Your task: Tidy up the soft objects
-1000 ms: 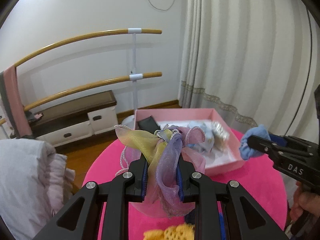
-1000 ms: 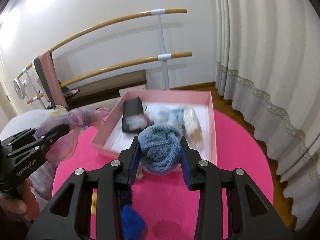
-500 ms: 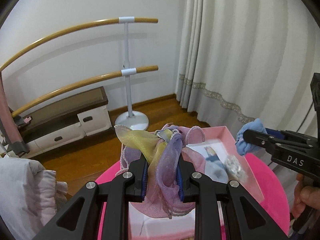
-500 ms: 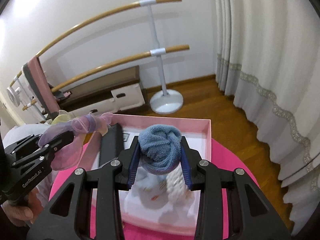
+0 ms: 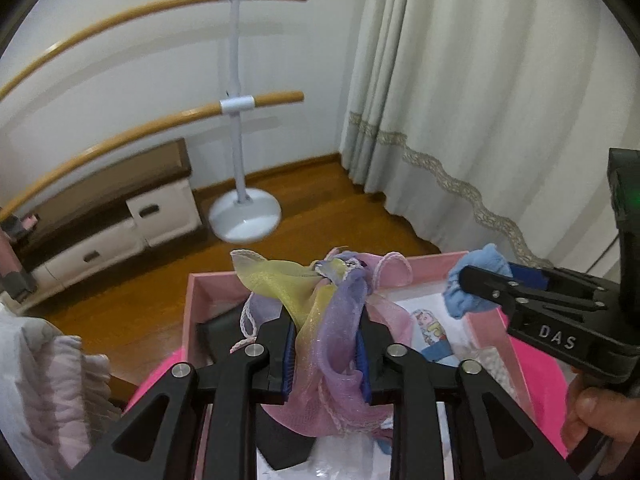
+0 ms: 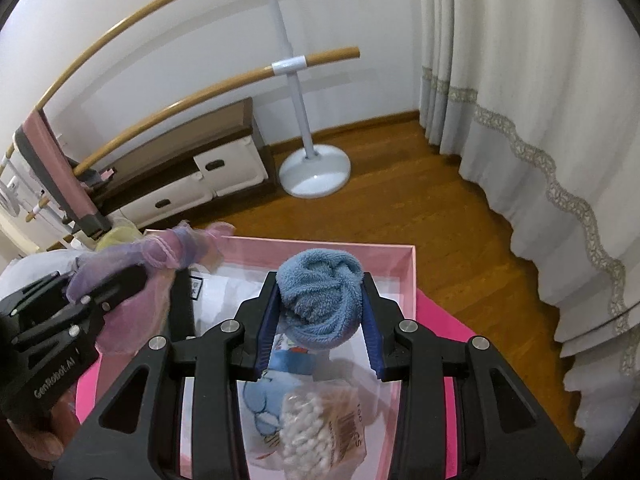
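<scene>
My left gripper point(image 5: 325, 344) is shut on a sheer pastel scarf point(image 5: 320, 312), yellow, purple and pink, held above the left part of the pink box point(image 5: 192, 308). My right gripper point(image 6: 318, 328) is shut on a balled blue towel point(image 6: 320, 296), held above the middle of the same pink box point(image 6: 412, 276). The left gripper with the scarf point(image 6: 132, 264) also shows at the left of the right wrist view. The right gripper with the towel point(image 5: 472, 292) shows at the right of the left wrist view.
The box holds a bag of cotton swabs point(image 6: 320, 424), a pale blue cloth item point(image 6: 264, 396) and a black flat object point(image 6: 184, 304). It sits on a bright pink round table point(image 5: 540, 384). Beyond are a wooden floor, a ballet barre stand point(image 6: 314, 172), curtains point(image 6: 540, 80) and a low cabinet point(image 6: 192, 184).
Both grippers have moved forward over the pink box, which now lies directly under them. Each keeps its hold on its soft item.
</scene>
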Available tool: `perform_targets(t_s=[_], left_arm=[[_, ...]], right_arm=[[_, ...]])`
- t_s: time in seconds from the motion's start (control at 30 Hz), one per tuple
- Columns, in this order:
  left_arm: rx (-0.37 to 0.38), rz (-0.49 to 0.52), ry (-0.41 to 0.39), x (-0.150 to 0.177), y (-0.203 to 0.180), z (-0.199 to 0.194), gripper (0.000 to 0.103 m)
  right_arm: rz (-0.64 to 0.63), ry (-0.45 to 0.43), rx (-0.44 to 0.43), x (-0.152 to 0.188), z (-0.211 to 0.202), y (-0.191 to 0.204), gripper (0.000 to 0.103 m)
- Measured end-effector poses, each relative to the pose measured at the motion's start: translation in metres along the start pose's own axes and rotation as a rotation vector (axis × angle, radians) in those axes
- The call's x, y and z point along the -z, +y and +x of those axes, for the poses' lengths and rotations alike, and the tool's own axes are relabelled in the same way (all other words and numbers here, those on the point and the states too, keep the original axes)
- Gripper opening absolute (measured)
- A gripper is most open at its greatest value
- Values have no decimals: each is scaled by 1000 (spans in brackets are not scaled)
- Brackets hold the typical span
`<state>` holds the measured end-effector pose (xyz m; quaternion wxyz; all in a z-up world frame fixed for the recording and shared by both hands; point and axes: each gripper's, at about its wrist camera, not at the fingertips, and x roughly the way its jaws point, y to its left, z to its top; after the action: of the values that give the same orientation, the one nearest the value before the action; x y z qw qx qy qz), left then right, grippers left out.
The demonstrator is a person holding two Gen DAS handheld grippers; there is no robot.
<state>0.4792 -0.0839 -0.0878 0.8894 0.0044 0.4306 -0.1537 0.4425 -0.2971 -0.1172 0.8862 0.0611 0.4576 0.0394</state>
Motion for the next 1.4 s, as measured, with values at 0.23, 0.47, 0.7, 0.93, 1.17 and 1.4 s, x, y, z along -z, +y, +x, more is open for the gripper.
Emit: perform_targets(t_s=[0.23,0.47,0.7,0.93,1.17,1.4], left_arm=[[-14,-9,30,-29,7,36,65],[-86,10,-68,-28,8,7,101],[-167,1,-175,-19,8,-42,102],[-211,-11,-272,9,-1,-91,103],[-222,-39,-343,76,-14,-127,103],[-226,-61,-382,159,-26,-173,103]], right_arm=[[51,34,-2,5,16,-15,64],[93,-49,-51,17,-18,-20,103],[60,-108,-24,40,-63,0,103],[24,-204,21,72,-124,31,103],[-10,-297,67,109,-178,53,103],[-26,-385,91,154,-222,70,103]])
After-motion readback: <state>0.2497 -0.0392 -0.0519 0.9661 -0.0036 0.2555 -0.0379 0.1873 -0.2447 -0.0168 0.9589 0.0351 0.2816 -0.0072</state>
